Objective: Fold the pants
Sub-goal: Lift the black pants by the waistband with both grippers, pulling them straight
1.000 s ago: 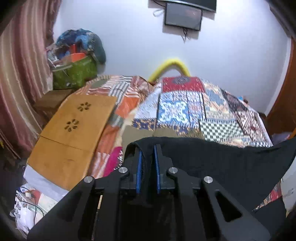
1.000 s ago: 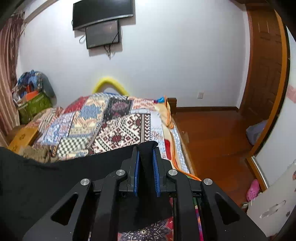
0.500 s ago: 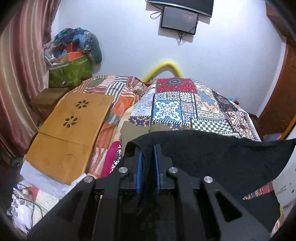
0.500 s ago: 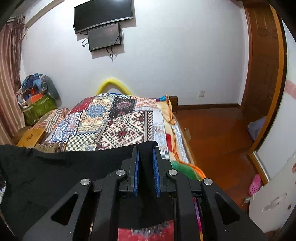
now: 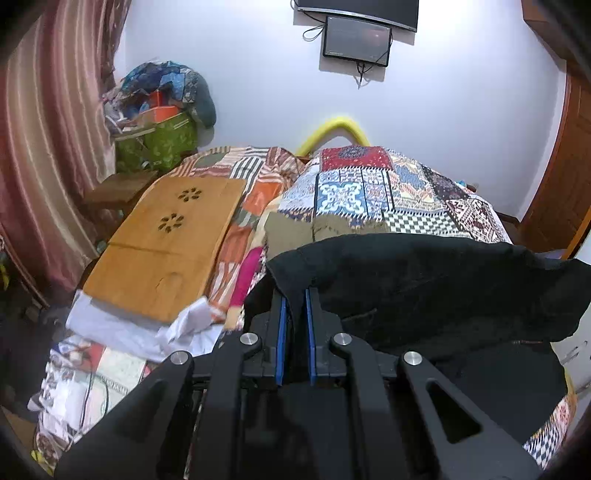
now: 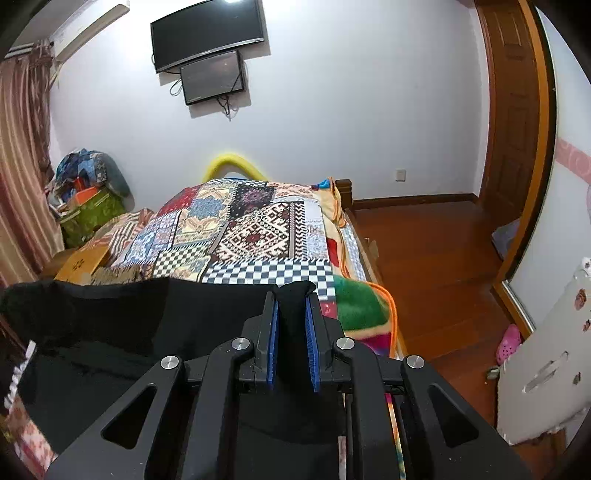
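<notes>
Claws clamped on black pants

The room was evenly and softly lit, with a bright glare spot at the top edge of the television in the right wrist view. Both fisheye views bowed the walls and vignetted black at the corners. The black pants showed almost no detail.

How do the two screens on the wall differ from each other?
The upper screen is wider and slightly curved; the lower screen is smaller and flat. Cables hang from the lower screen; it sits just under the upper screen. Both are dark and hang on the white wall.
</notes>
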The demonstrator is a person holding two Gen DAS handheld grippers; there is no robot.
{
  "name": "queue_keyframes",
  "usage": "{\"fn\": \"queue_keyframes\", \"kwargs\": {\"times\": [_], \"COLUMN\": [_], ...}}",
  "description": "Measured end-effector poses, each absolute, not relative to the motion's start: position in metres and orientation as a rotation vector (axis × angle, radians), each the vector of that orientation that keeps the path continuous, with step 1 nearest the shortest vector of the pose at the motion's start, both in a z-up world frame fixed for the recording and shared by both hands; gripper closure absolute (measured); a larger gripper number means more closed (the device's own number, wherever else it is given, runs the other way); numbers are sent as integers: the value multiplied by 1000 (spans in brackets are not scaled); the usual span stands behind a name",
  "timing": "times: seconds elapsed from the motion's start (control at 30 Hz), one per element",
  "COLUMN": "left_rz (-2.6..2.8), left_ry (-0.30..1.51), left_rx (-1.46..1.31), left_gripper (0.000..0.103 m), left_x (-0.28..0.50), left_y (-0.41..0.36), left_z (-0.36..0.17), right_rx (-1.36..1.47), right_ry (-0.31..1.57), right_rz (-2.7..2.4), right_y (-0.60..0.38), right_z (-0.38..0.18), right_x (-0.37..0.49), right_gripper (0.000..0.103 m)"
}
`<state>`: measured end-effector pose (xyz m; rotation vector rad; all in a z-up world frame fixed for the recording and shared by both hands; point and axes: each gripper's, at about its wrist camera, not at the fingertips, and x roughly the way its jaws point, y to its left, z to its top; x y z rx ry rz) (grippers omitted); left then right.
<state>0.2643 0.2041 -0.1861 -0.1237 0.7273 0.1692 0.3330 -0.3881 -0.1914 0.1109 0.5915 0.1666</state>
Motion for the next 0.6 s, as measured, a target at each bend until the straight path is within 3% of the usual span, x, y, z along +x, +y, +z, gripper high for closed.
{"fn": "queue_keyframes", "kwargs": {"times": [0.23, 0.6], "left_rz": [202, 169], "left_ry": [744, 855], "left_rx": [-152, -266], "left_gripper": [103, 101], "left_x": [219, 175], "left_y": [214, 232], "left_z": [-195, -237], "right_rx": [131, 152], "right_ry": [601, 691], "right_rz": [191, 178], "right_y": [-394, -398], "right_z": [-199, -237], "right_x": [300, 257], "right_gripper": [91, 91]}}
